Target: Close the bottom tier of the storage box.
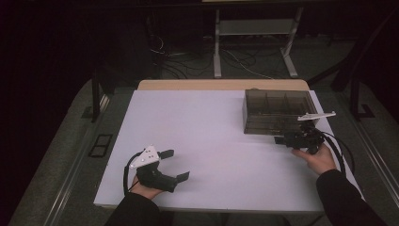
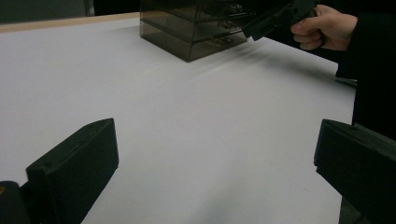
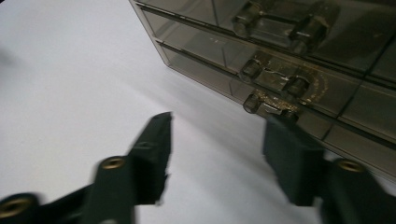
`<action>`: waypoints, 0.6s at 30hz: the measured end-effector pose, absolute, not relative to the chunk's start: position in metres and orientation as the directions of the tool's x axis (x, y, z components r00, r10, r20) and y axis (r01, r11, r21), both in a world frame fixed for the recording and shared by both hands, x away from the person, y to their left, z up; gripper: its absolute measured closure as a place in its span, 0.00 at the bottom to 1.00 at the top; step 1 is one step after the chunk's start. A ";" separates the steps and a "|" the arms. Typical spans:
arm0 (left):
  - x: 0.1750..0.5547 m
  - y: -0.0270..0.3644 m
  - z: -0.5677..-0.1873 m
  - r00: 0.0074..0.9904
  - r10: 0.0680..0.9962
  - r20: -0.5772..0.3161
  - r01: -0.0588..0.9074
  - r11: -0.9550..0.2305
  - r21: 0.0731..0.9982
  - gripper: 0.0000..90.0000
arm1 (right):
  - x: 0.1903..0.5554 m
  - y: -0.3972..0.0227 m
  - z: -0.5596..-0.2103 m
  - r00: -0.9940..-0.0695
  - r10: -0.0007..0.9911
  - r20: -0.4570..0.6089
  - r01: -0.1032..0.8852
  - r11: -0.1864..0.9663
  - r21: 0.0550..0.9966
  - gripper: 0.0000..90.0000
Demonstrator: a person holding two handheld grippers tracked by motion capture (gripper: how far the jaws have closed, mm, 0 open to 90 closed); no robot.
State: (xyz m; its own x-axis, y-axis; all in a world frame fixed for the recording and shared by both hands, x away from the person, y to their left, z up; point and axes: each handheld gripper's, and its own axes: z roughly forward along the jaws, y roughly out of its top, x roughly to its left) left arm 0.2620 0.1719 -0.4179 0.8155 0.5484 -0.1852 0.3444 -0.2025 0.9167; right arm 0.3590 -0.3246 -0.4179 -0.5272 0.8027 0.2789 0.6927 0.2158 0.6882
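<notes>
High view: the smoky transparent plastic drawer box point(image 1: 277, 110) sits at two o'clock on the white counter point(image 1: 211, 136). The right claw point(image 1: 281, 140) is just beside its front, the left claw point(image 1: 175, 165) at seven o'clock, spread apart.

Left gripper view: left claw gaping over bare counter.

Right gripper view: right claw point(image 3: 217, 140) parted, empty, near the drawer knobs point(image 3: 252, 103).

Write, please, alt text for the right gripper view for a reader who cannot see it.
The right claw stands open just in front of a smoky see-through drawer box, with nothing between its black jaws. The drawer fronts carry small round knobs, and the box sits on a white table.
</notes>
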 end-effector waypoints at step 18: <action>0.263 0.174 -0.418 0.809 0.553 -0.199 0.357 -0.193 0.914 0.00 | 0.322 -0.317 -0.398 -0.567 0.764 0.307 0.658 0.196 0.727 0.00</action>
State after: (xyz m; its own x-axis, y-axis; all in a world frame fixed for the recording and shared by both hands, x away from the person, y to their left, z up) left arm 0.2631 0.1742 -0.4185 0.8093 0.5525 -0.1995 0.3570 -0.1929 0.9140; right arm 0.3218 -0.3166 -0.3981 -0.5674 0.7642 0.3067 0.6575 0.1962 0.7274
